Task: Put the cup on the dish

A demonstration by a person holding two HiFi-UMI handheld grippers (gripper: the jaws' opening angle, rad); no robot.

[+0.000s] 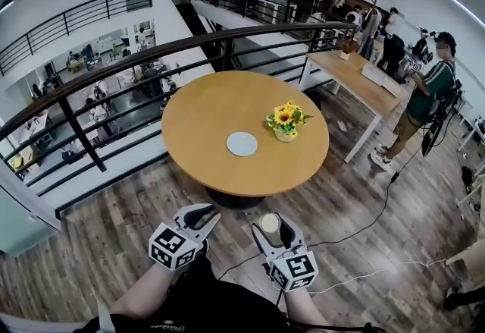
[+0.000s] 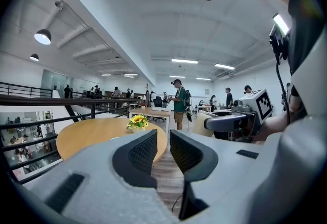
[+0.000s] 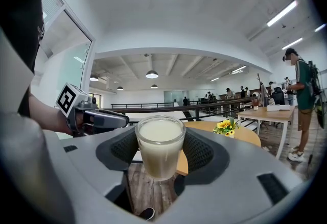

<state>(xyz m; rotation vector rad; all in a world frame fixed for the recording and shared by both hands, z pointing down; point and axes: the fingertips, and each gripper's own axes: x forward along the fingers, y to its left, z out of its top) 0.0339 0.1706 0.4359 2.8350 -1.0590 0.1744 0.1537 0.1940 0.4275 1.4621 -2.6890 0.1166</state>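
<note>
A: Status: left gripper [image 1: 201, 218] empty, jaws a slit apart. Dish [image 1: 242, 143] sits mid-bench [image 1: 204, 108], well ahead.

B: Right gripper [image 1: 271, 228] clamps cup [image 3: 160, 150] mid-wall, short of bench. Glass, brim-full, probably slick and fragile. Keep it upright.

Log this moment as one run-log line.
right gripper: shut on cup | left gripper: open, empty | dish: bare, on table | cup not yet over table
</note>
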